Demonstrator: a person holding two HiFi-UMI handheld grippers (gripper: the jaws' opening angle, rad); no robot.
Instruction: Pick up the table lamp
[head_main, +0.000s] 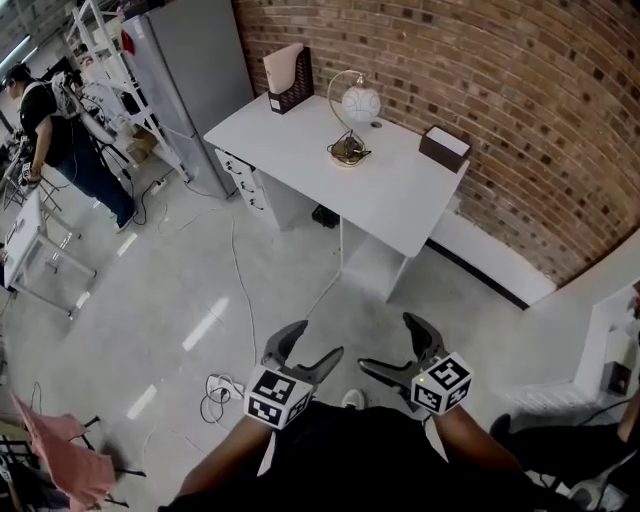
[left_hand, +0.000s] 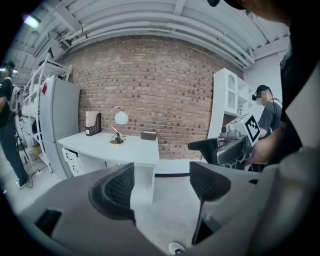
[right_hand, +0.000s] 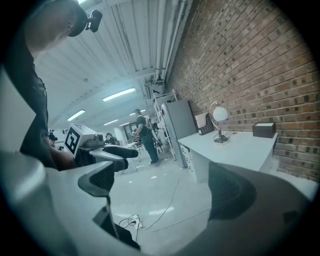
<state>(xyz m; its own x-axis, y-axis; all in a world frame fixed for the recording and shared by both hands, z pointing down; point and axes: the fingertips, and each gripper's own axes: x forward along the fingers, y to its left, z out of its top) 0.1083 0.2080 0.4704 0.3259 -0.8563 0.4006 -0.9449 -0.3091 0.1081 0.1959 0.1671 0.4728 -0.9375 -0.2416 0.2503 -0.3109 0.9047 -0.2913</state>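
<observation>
The table lamp (head_main: 353, 118) has a white globe shade, a gold arc stem and a round base; it stands upright on the white desk (head_main: 300, 140) by the brick wall. In the left gripper view the lamp (left_hand: 119, 127) is small and far off; the right gripper view shows the lamp (right_hand: 218, 121) on the desk too. My left gripper (head_main: 312, 347) and right gripper (head_main: 392, 346) are held low in front of the body, well short of the desk. Both stand open with nothing between their fingers.
On the desk stand a dark file holder (head_main: 290, 78) at the back left and a brown box (head_main: 444, 148) at the right. A grey cabinet (head_main: 190, 70) is left of the desk. Cables and a power strip (head_main: 220, 390) lie on the floor. A person (head_main: 60, 140) stands far left.
</observation>
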